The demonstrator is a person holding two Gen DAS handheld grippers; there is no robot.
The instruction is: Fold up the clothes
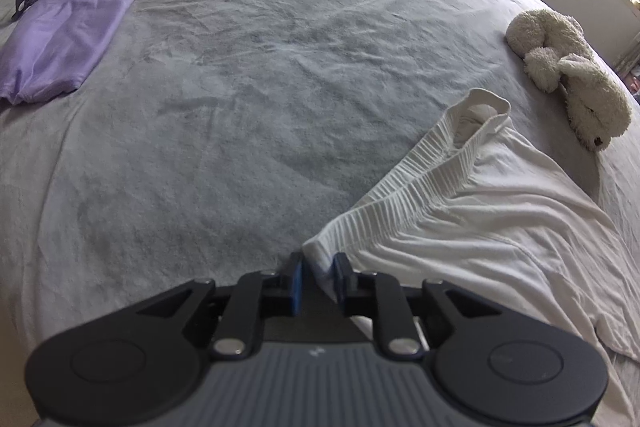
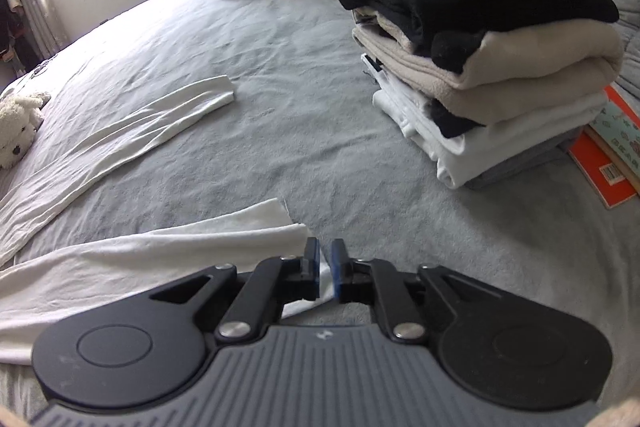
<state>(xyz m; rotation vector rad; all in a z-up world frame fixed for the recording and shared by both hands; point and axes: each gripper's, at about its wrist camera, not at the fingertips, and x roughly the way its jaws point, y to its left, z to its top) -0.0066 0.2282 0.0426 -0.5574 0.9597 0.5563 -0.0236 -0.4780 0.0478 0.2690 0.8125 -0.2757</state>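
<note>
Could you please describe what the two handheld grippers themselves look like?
The left gripper and right gripper match: ribbed grey bodies with a small pale mark, two round black discs, black linkage arms on silver pivots, and black fingers with blue pads. No cables or sleeves show.

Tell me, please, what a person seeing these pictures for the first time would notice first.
Most striking are the white trousers spread on the grey bed, with the left tongs gripping a corner of the ribbed waistband and the right tongs closed on a leg end. Next, the tall stack of folded clothes, black on top, stands at the right. A fluffy white toy animal lies beyond the trousers near the window side.
</note>
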